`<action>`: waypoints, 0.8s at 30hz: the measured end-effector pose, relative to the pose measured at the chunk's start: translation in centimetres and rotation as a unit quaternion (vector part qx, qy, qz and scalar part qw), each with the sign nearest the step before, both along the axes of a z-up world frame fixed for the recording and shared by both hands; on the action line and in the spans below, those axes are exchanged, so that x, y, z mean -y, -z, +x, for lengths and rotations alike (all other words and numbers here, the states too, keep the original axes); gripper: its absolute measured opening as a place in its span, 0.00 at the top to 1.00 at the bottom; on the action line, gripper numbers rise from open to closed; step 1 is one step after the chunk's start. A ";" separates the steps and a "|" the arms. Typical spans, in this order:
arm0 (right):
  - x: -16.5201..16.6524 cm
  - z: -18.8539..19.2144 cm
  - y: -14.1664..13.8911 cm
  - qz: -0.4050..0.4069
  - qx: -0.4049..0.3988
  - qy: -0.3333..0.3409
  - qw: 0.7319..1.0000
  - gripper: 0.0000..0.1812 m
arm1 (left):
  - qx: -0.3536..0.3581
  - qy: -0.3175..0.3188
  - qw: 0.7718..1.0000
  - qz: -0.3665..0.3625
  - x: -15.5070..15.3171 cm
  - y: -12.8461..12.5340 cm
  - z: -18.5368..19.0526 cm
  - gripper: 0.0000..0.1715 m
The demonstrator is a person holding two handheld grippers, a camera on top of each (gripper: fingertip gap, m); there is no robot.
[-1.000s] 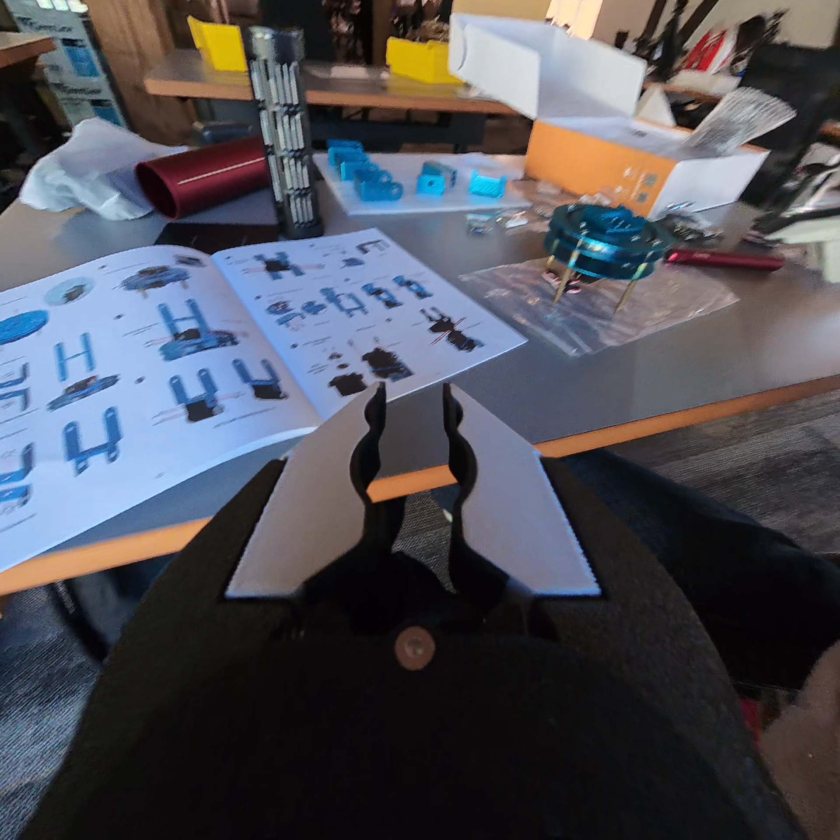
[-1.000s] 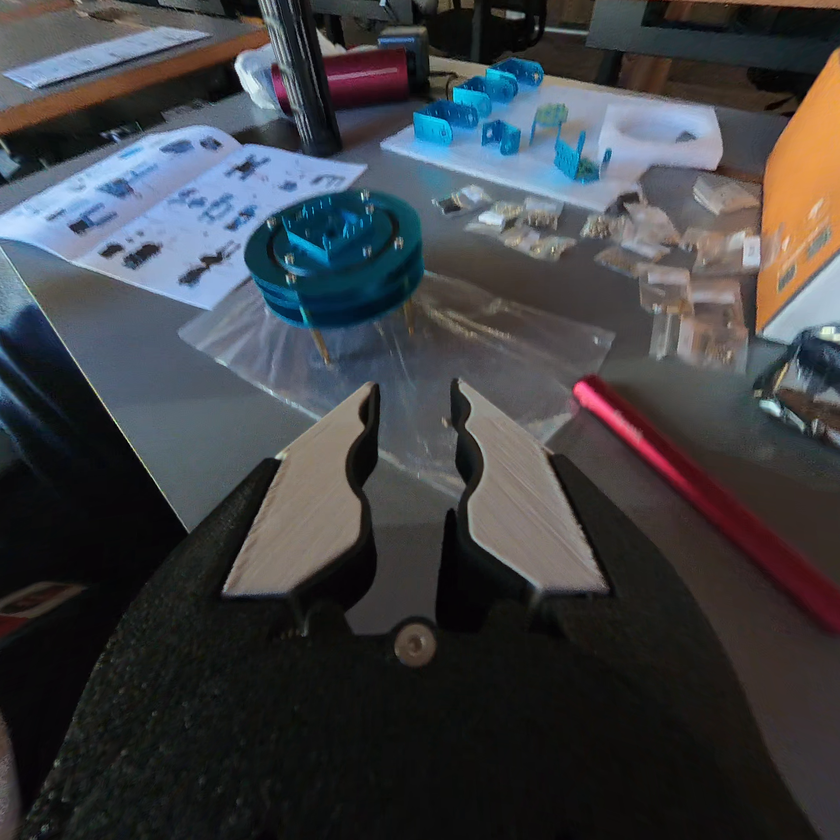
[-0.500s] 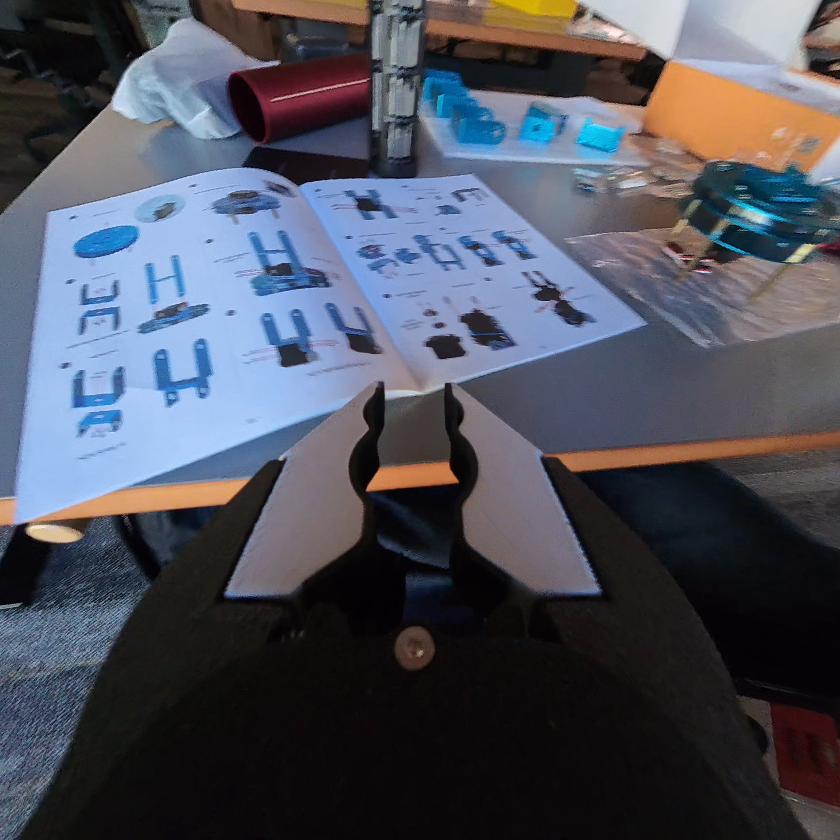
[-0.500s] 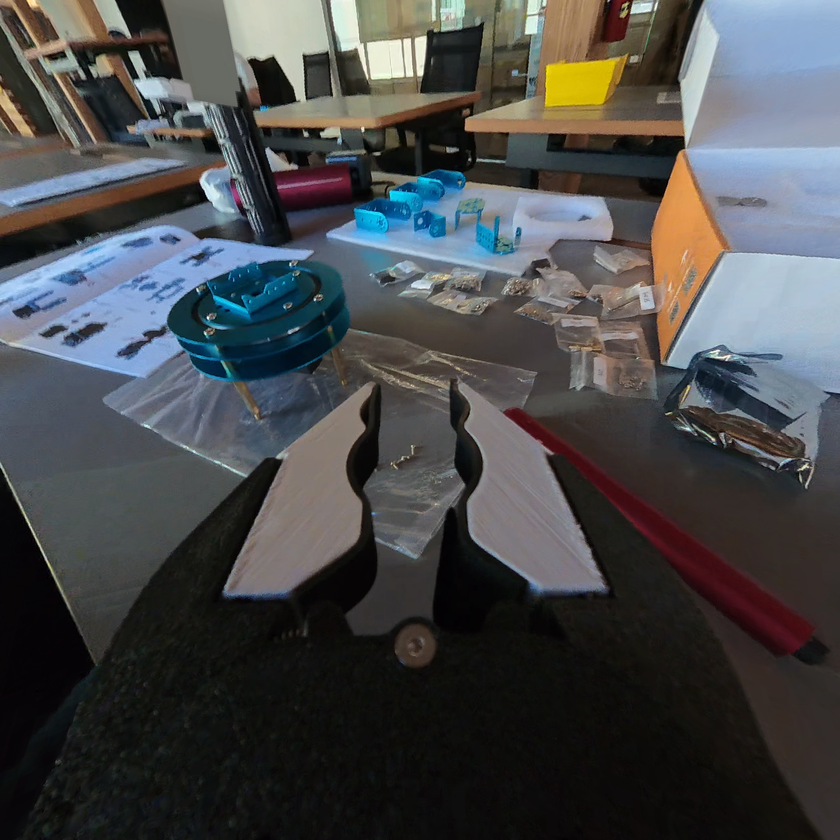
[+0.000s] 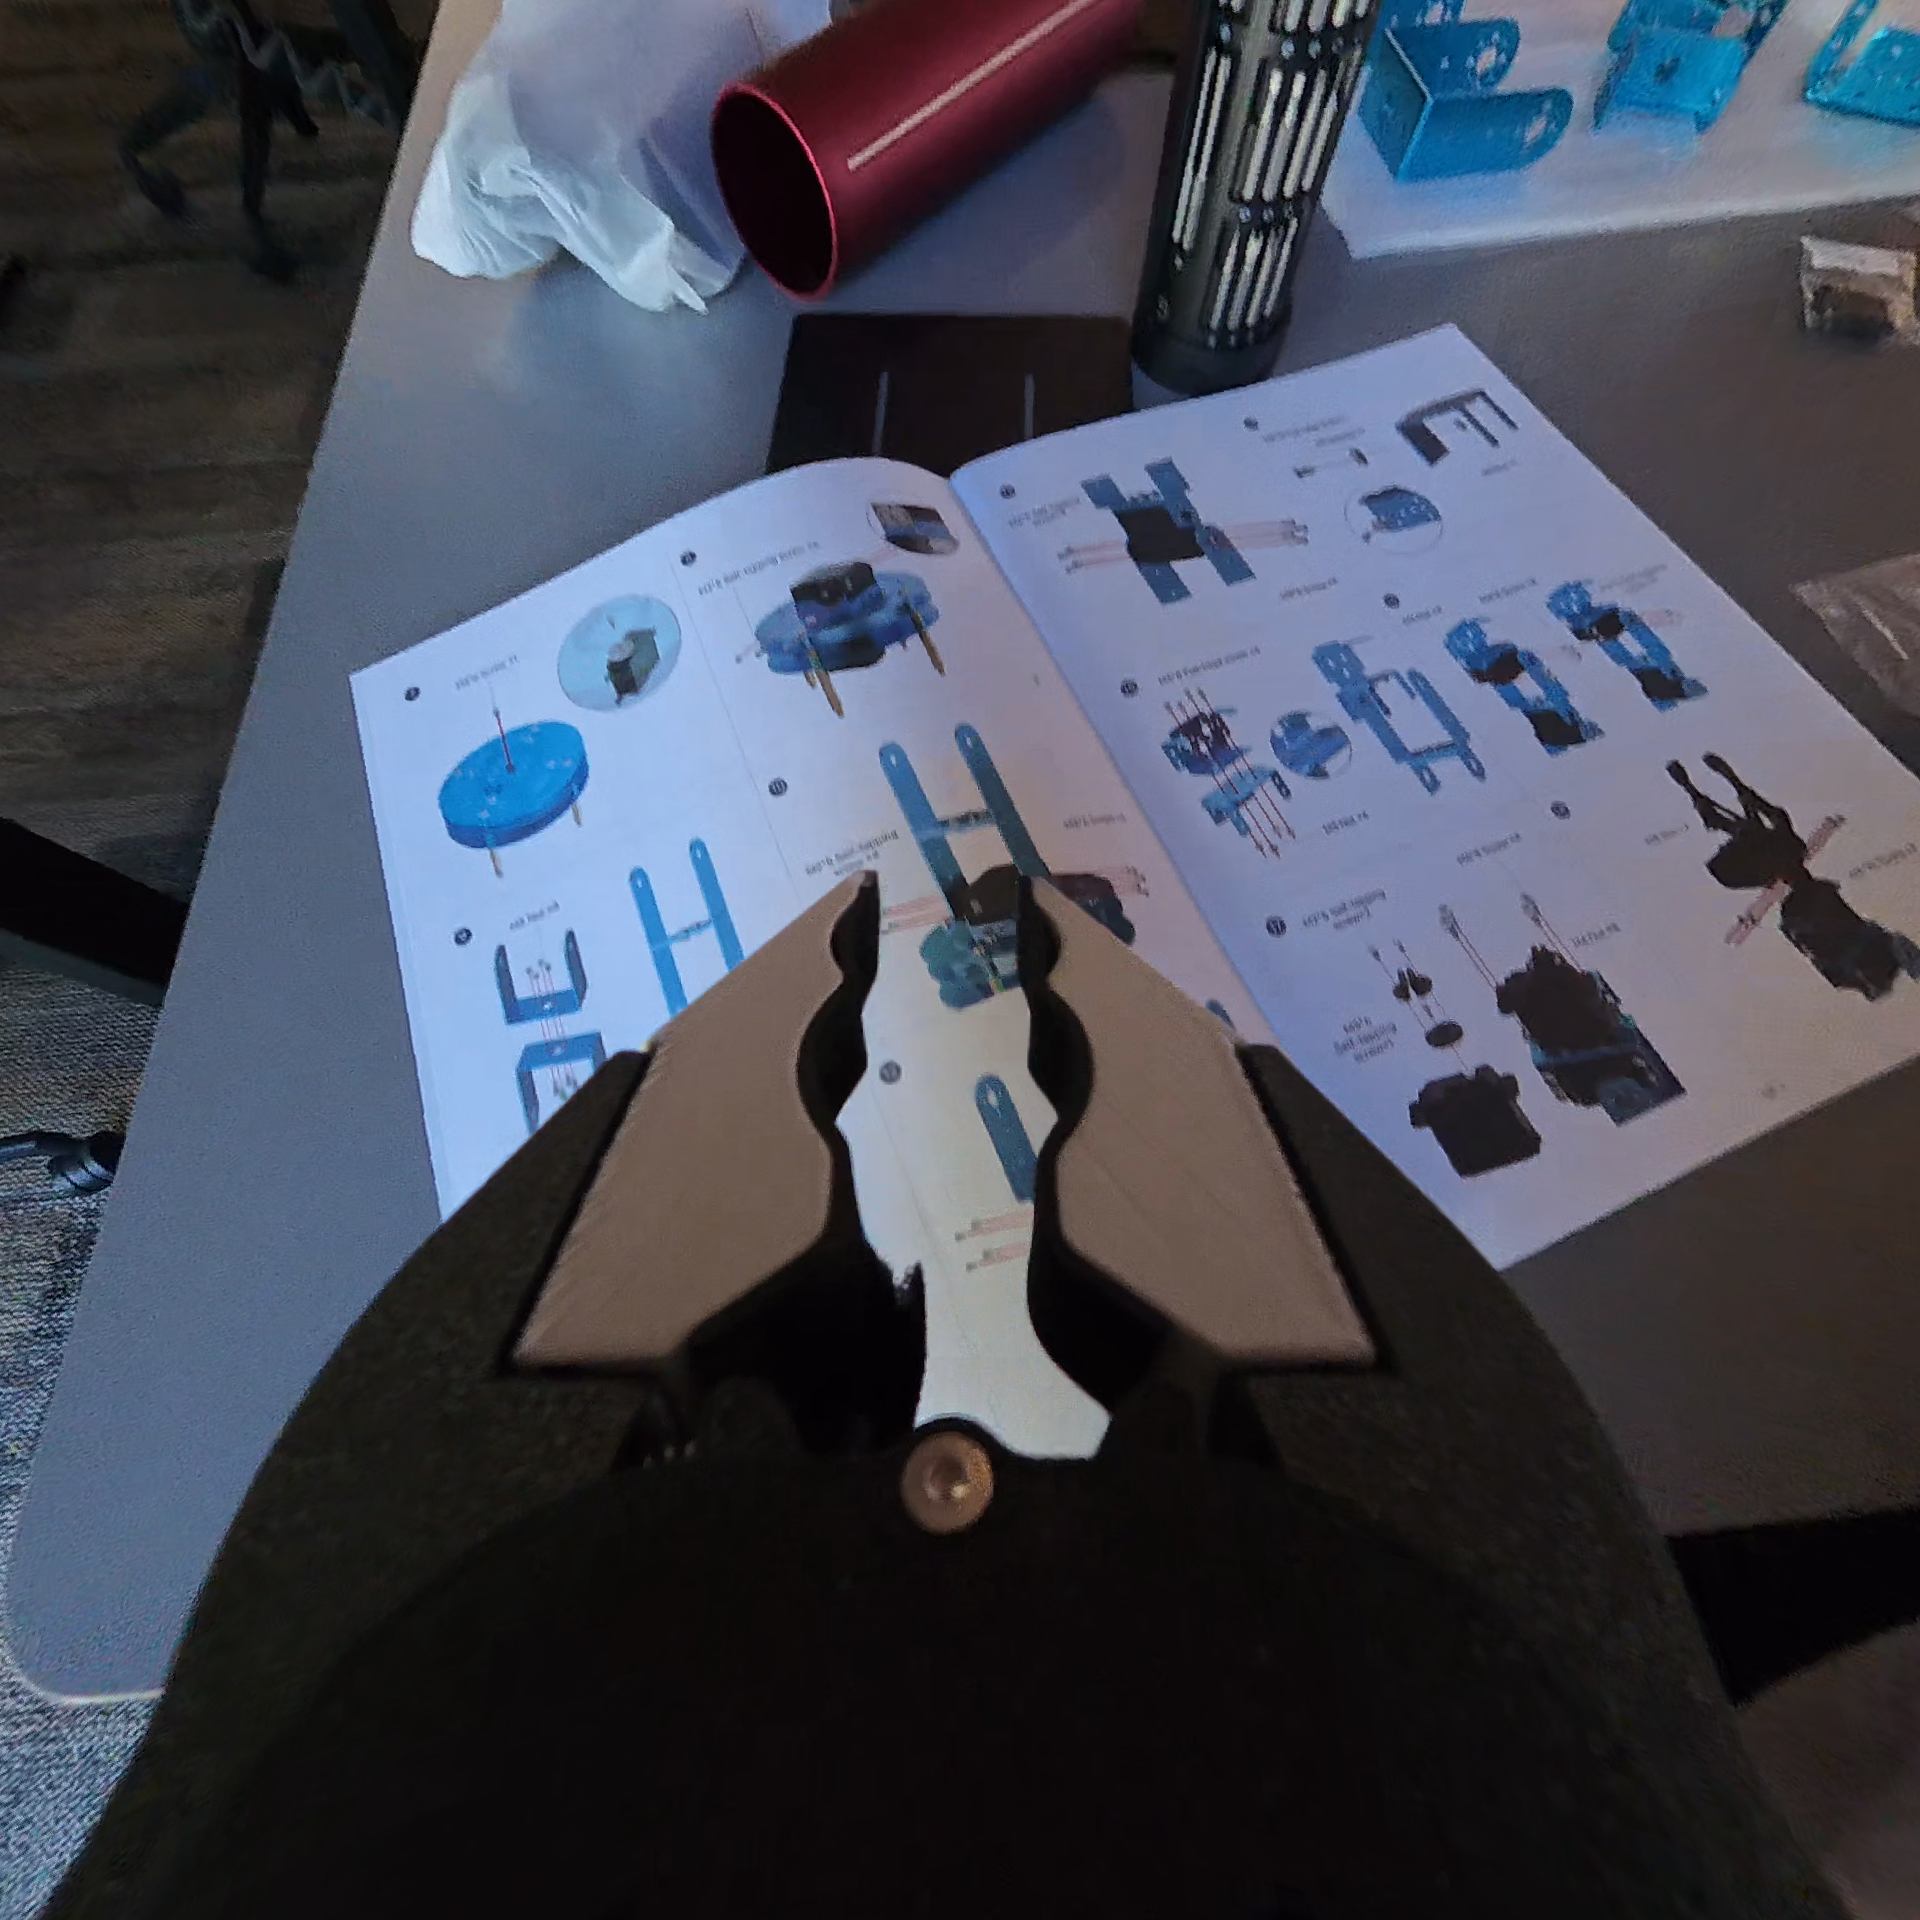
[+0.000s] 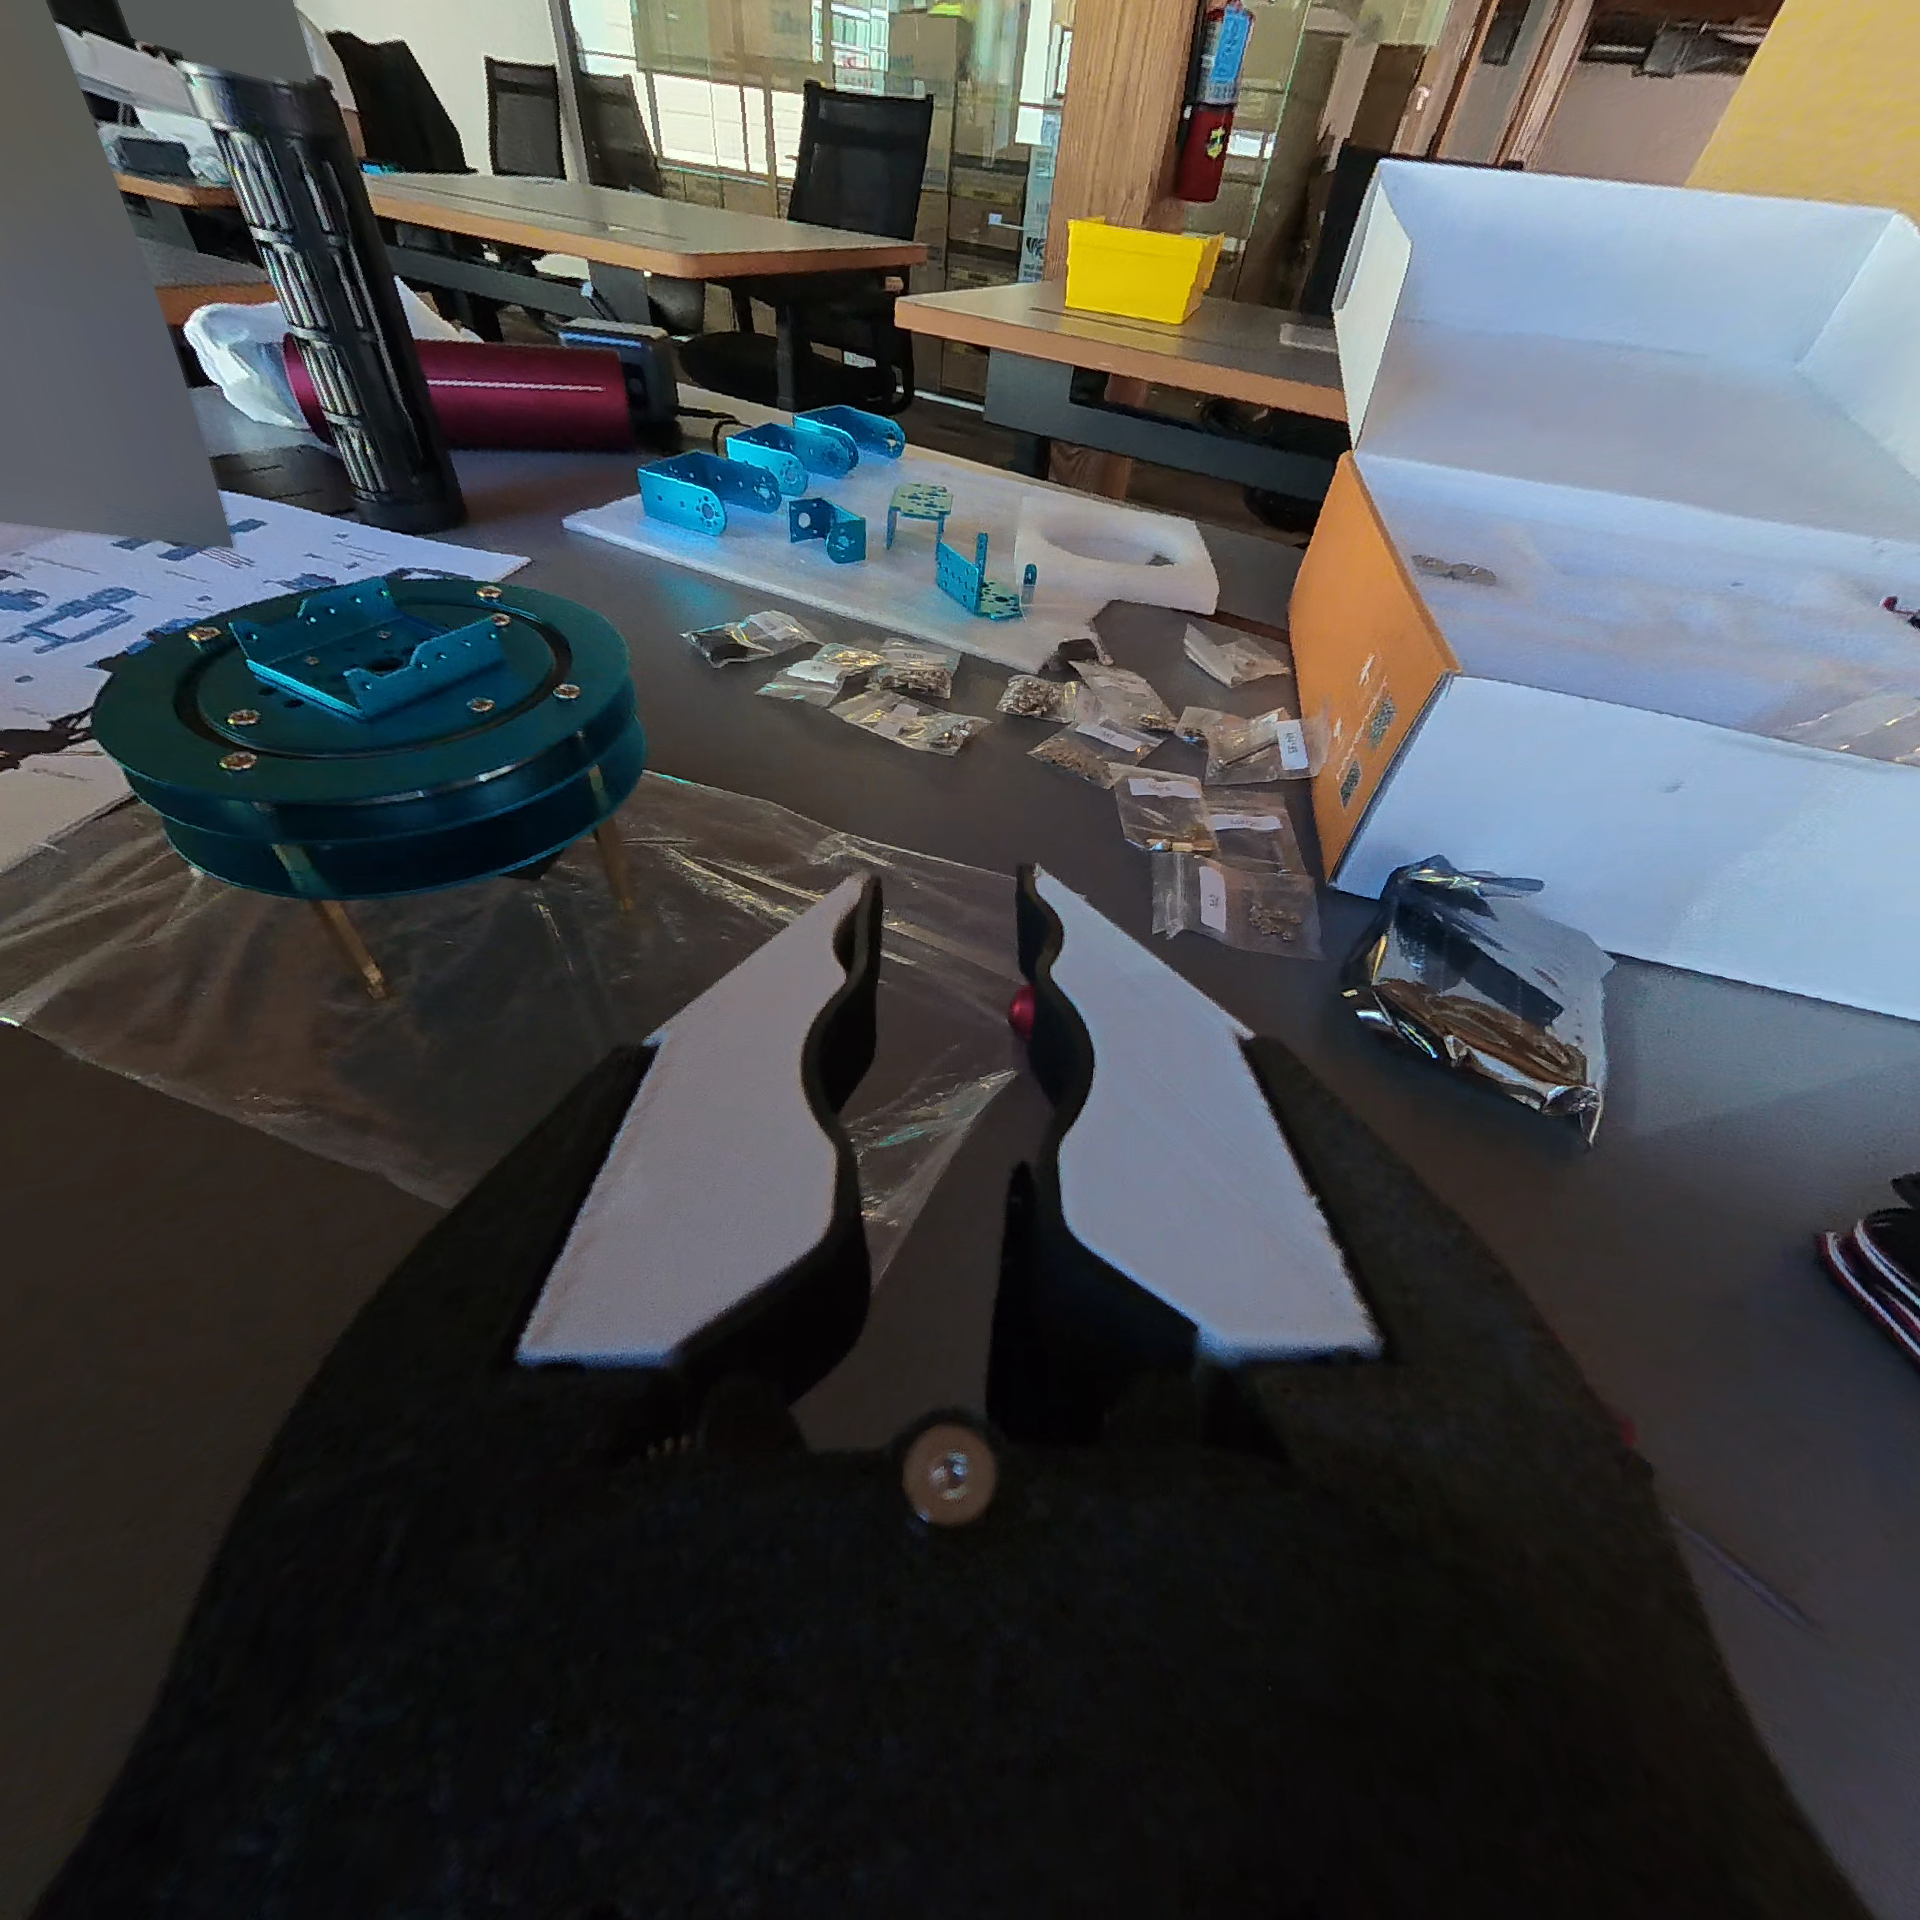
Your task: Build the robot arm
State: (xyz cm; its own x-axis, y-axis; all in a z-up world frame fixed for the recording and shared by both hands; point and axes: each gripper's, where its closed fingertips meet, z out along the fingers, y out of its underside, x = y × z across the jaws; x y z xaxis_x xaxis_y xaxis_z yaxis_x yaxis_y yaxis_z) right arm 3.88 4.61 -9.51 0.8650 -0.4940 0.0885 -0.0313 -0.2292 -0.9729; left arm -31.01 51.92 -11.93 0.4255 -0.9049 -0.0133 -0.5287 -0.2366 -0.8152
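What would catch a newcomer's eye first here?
The open instruction booklet fills the table under the open, empty left gripper. In the right view, a teal round platform on brass legs stands on clear plastic sheeting, left of the open right gripper.

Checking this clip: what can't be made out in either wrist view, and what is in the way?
- Left wrist view: the open booklet's near edge is hidden behind the left gripper; its small print is blurred.
- Right wrist view: only the tip of the red rod shows between the fingers of the right gripper; the rest is covered.
- Right wrist view: contents of the small clear bags are too small to identify.
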 end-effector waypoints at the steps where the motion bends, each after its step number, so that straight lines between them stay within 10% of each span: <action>1: 0.0 0.1 0.0 0.001 -0.004 0.000 1.000 0.87 | 0.004 -0.004 1.000 0.002 -0.3 -0.1 0.4 0.85; 24: 0.0 2.2 0.1 0.022 -0.039 0.018 0.999 0.86 | -0.044 0.004 0.999 0.020 -2.5 1.8 3.2 0.85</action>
